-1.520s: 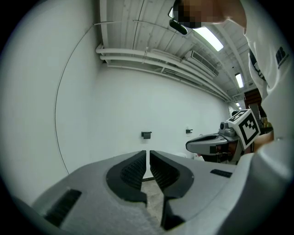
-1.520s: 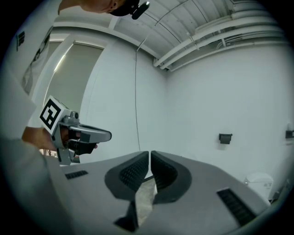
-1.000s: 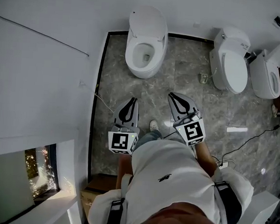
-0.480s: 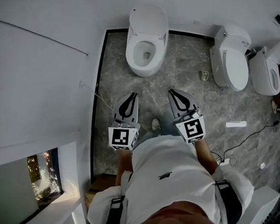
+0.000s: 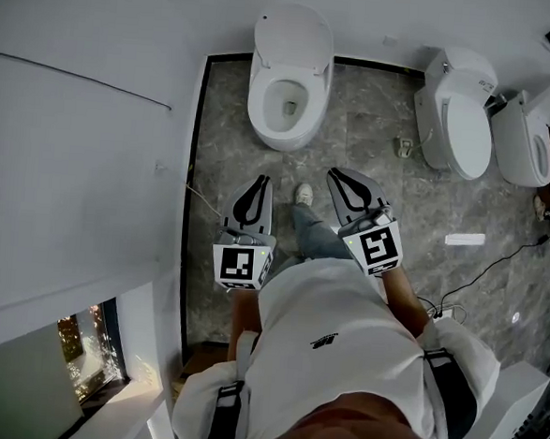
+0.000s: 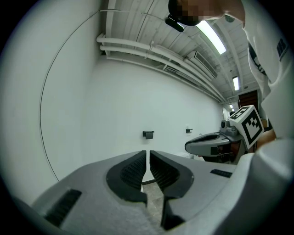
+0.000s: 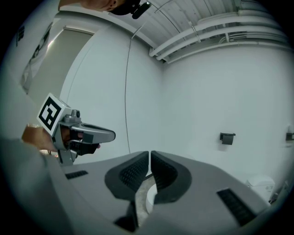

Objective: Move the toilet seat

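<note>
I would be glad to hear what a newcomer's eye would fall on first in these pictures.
The white ceramic toilet with its lid up and bowl open stands at the top centre of the grey marbled floor, with two more white toilets to its right. Nearer the camera, the left gripper and the right gripper, both shut and empty, point toward it.

Grey left gripper [image 5: 260, 181] and right gripper [image 5: 335, 174] bear black-white marker cubes [image 5: 235, 267]; white shirt [image 5: 322, 358], black straps [image 5: 226, 417].
</note>
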`<action>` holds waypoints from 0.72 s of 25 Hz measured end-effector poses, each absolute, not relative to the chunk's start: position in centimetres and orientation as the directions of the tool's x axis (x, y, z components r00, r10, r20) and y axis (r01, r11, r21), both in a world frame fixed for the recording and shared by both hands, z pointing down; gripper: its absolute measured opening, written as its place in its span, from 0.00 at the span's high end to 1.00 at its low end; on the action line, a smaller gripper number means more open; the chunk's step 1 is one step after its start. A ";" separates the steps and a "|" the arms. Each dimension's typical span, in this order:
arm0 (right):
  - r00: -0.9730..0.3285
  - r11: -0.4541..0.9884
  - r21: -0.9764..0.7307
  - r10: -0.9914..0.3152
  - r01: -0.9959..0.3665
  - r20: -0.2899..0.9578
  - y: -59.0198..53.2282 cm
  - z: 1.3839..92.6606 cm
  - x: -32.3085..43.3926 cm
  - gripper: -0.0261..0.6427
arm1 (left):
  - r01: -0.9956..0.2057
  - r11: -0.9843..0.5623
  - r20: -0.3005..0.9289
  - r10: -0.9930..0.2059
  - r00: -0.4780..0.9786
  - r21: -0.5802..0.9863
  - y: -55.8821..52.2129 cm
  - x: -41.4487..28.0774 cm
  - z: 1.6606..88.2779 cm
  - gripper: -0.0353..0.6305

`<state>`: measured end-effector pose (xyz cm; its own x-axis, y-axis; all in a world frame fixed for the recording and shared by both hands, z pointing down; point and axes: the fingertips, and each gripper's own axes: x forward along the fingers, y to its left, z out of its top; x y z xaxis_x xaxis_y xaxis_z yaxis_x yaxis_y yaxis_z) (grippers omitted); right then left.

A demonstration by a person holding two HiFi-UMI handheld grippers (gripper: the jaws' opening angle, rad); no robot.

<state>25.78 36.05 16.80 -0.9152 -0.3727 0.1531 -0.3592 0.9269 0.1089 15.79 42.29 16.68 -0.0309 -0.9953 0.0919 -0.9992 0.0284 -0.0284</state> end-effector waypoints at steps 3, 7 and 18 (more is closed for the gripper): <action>-0.912 0.926 0.104 -0.376 -0.364 0.164 34.7 17.1 24.6 0.91 | -0.999 0.025 0.105 -0.994 -0.027 -0.026 40.9 14.5 17.1 0.88; -0.909 0.924 0.099 -0.380 -0.368 0.171 32.6 17.1 22.5 0.91 | -1.000 0.019 0.112 -0.993 -0.022 -0.023 38.7 12.4 17.2 0.89; -0.896 0.912 0.101 -0.409 -0.397 0.172 25.9 16.9 16.5 0.91 | -1.000 0.000 0.139 -0.990 -0.003 -0.020 32.2 6.4 17.5 0.90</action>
<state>16.49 25.90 16.88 -0.8964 -0.4085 0.1720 -0.3965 0.9125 0.1007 6.40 32.19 17.50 -0.0026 -0.9903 0.1392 -0.9998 -0.0002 -0.0199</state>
